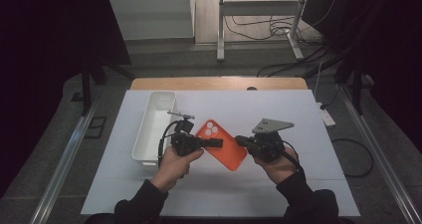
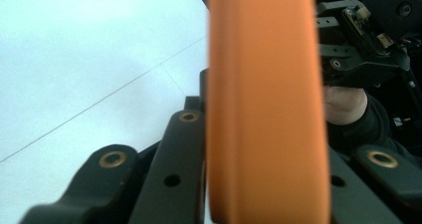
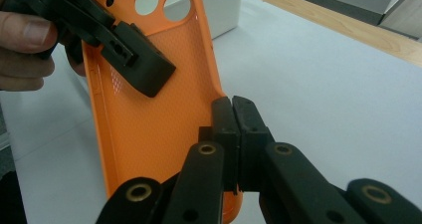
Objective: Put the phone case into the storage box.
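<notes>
case: orange phone case point(image 1: 221, 144), mid-frame in high view, held off the white table point(image 1: 298, 119) between both grippers
left gripper point(image 1: 211, 143): clamped on case's long edge; pads hidden behind case in its own view
right gripper point(image 3: 233, 115): pinched narrow on case's side rim
hidden: case's lower end cut off in both gripper views
bin: white bin point(image 1: 154, 127) just left of left hand
room: bare table right and near edge
</notes>
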Demonstrator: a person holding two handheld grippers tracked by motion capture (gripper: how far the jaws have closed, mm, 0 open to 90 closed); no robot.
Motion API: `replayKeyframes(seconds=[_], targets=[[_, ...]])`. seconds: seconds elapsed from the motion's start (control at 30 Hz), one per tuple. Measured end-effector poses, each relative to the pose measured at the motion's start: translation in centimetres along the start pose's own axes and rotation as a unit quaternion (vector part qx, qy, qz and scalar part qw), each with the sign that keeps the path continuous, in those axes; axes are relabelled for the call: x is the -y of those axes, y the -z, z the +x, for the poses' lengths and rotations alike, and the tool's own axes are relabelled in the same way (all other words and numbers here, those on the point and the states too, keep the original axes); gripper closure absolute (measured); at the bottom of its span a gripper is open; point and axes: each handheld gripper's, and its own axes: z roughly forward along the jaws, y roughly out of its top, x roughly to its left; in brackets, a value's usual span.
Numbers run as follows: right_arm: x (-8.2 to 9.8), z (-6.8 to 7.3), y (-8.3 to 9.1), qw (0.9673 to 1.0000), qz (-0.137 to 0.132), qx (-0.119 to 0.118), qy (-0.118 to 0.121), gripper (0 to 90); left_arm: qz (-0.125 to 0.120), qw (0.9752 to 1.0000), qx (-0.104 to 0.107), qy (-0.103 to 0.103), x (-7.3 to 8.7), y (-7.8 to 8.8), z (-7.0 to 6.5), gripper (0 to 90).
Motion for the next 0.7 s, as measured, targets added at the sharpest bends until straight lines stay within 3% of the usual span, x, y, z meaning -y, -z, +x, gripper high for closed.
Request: replayKeyframes(seconds=[0.2, 0.27, 0.37, 0.5, 0.7], targets=[[0.2, 0.0, -0.1, 1.0000, -0.001, -0.008, 0.001, 85.8, -0.002, 0.9997, -0.019, -0.013, 0.1, 0.2, -0.3, 84.8], [0.2, 0.0, 0.0, 0.9999, -0.005, -0.016, -0.001, 77.9, -0.003, 0.9994, -0.026, -0.022, 0.1, 0.4, -0.4, 84.8], [0.3, 0.0, 0.2, 1.0000, -0.006, -0.007, 0.003, 65.0, 0.000, 0.9991, -0.031, -0.028, 0.1, 0.6, -0.5, 84.7], [0.6, -0.2, 0.4, 0.9999, 0.002, -0.013, -0.001, 51.7, 0.007, 0.9981, -0.041, -0.046, 0.1, 0.8, -0.4, 84.7], [0.8, -0.7, 0.3, 0.9980, 0.021, -0.050, -0.031, 30.2, 0.015, 0.9966, -0.049, -0.065, 0.2, 1.2, -0.3, 84.7]])
